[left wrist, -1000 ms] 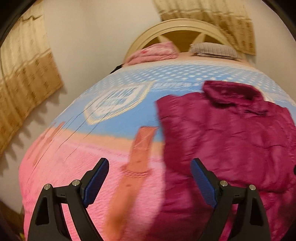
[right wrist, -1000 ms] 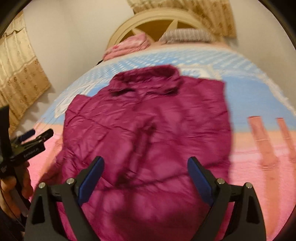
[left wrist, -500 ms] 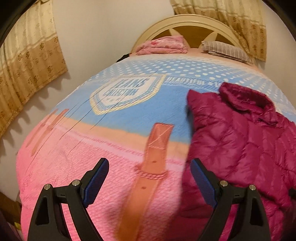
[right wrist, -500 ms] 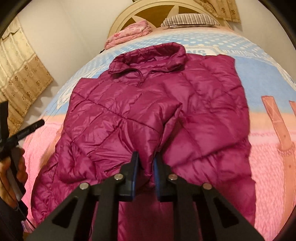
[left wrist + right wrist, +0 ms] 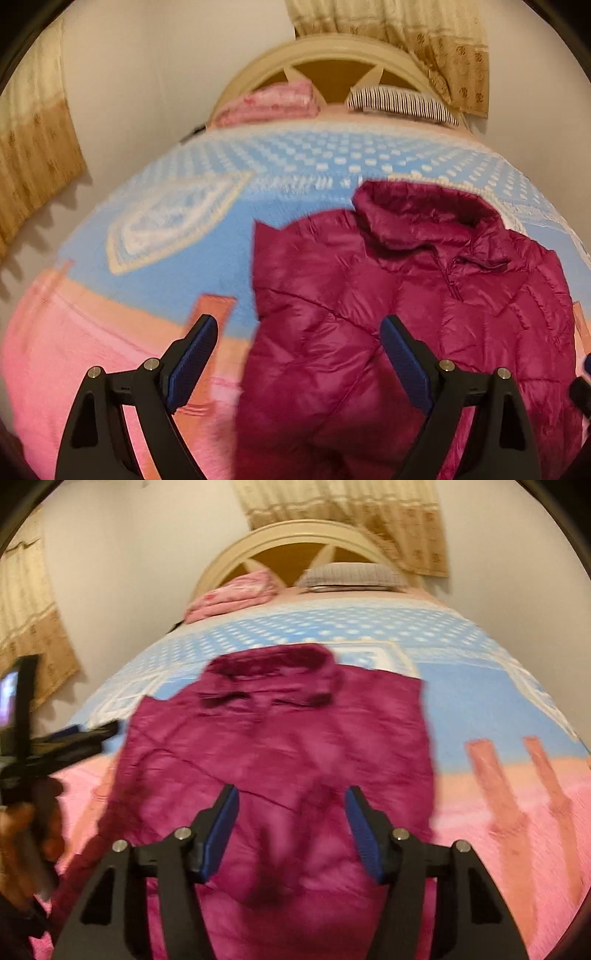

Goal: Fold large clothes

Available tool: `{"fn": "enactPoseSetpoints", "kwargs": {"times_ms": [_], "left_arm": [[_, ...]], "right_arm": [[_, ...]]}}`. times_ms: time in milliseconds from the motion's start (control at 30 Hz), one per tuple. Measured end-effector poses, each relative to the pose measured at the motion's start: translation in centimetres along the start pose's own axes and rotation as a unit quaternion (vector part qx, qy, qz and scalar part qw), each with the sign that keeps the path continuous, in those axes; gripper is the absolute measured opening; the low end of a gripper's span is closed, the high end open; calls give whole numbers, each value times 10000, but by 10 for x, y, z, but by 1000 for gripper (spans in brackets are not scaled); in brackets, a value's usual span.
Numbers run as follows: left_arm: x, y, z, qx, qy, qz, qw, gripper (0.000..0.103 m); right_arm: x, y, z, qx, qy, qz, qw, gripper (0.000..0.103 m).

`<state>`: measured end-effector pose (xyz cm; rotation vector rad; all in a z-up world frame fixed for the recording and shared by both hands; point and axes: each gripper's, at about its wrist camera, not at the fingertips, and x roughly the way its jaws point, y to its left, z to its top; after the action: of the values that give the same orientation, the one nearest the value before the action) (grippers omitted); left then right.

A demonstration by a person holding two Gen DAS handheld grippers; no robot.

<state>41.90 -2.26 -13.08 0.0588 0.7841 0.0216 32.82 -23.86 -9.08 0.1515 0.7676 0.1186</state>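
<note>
Jacket (image 5: 280,760): magenta quilted puffer, lying flat on bed, collar (image 5: 273,672) toward headboard, hem toward cams. Sits on blue band of blanket up top, pink band lower down. Dark crease runs down its middle in R view; both views motion-blurred.
L gripper (image 5: 297,363): jaws spread wide, nothing clamped. L blue pad over pink/orange blanket, R pad over jacket's near-left part; jacket's L edge runs between the fingers. Contact w/ fabric: can't tell, looks above it.
R gripper (image 5: 291,830): jaws part-open, have just been opening; jacket fabric seen between the pads but pads not pressing on it, so nothing gripped. Aimed at jacket centre, lower half.
Person: hand (image 5: 26,834) at L edge of R view, wrapped on handle of L gripper; small lit screen above it.
Bed surface: blanket (image 5: 155,266) covers whole top: white-dotted blue zone at far end, plain blue w/ white shield emblem (image 5: 166,221) left of jacket, orange strip, then pink near cams. Orange strap-like stripes (image 5: 517,786) right of jacket.
Head end: folded pink bedding (image 5: 236,594) on left, striped pillow (image 5: 351,574) on right, both against headboard.
Headboard (image 5: 291,542): cream arch, spokes over tan panel.
Room: plain off-white walls, beige patterned curtain (image 5: 351,513) behind headboard, another curtain (image 5: 33,158) on L wall.
</note>
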Motion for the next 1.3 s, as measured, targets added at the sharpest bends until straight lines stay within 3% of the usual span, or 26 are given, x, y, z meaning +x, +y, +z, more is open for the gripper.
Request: {"fn": "enactPoseSetpoints", "kwargs": {"times_ms": [200,333,633,1300], "left_arm": [[46,0,-25,-153,469,-84,9987,90],[56,-6,-37,-78,438,-85,9990,91],[70,-1,-40,-284,610,-108,9977,99],[73,0,-44,-305,674,-101,9972,101]], "right_arm": [[56,12,-5,-141,328,-32,9994,58],[76,-2,-20,-74,422,-195,9989,58],[84,-9,-30,45,402,-214,9990,59],[92,1,-32,-223,492,-534,9971,61]]}}
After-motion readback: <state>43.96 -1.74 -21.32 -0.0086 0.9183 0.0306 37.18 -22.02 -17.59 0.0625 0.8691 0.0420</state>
